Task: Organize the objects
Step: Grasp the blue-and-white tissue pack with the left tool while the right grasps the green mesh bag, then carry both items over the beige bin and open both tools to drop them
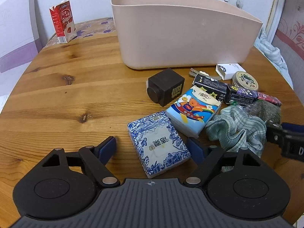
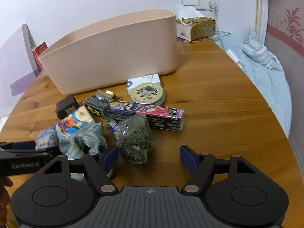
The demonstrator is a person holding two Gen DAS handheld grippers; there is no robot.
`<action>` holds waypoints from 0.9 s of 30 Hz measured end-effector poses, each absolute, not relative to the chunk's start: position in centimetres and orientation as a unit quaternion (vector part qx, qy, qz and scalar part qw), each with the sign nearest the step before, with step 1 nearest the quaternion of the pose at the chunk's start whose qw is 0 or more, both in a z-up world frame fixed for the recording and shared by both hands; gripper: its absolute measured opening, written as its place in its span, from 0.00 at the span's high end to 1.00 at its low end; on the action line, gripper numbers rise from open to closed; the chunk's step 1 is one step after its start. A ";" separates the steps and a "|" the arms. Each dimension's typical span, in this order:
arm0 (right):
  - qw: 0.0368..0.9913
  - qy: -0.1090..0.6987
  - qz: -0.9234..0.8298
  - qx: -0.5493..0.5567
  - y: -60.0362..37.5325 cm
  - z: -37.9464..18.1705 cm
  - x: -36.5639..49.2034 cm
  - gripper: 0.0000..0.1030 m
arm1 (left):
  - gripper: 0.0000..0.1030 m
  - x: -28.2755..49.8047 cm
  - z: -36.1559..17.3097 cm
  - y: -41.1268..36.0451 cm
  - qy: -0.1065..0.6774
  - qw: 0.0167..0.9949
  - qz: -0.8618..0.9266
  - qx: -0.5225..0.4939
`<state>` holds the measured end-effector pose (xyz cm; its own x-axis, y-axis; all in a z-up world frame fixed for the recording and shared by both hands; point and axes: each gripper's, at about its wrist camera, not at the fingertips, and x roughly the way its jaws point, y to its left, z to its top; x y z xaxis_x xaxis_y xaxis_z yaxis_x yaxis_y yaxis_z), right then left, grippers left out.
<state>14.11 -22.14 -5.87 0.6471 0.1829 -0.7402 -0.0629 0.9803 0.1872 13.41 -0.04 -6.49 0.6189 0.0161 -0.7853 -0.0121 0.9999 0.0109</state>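
A pink plastic bin [image 1: 182,36] stands at the back of the round wooden table [image 1: 66,98]; it also shows in the right wrist view [image 2: 114,53]. In front of it lies a heap of small items. My left gripper [image 1: 152,148] is open, its fingers on either side of a blue-and-white floral tissue pack [image 1: 157,142]. Beside it lie a cartoon bear tissue pack [image 1: 193,110], a dark cube box [image 1: 165,86] and a green cloth [image 1: 237,131]. My right gripper [image 2: 150,155] is open, just in front of a clear bag of dark green stuff [image 2: 134,140].
A red milk carton [image 1: 63,21] stands at the far left. A round tin [image 2: 146,93], a white box [image 2: 150,78] and long black-and-pink boxes [image 2: 152,115] lie near the bin. A bed with blue bedding [image 2: 266,72] lies beyond the right edge.
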 end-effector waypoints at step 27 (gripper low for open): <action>0.929 0.347 0.119 0.057 -20.7 -1.2 13.3 0.70 | 0.54 11.8 -3.3 1.8 0.404 0.915 -0.005 -0.013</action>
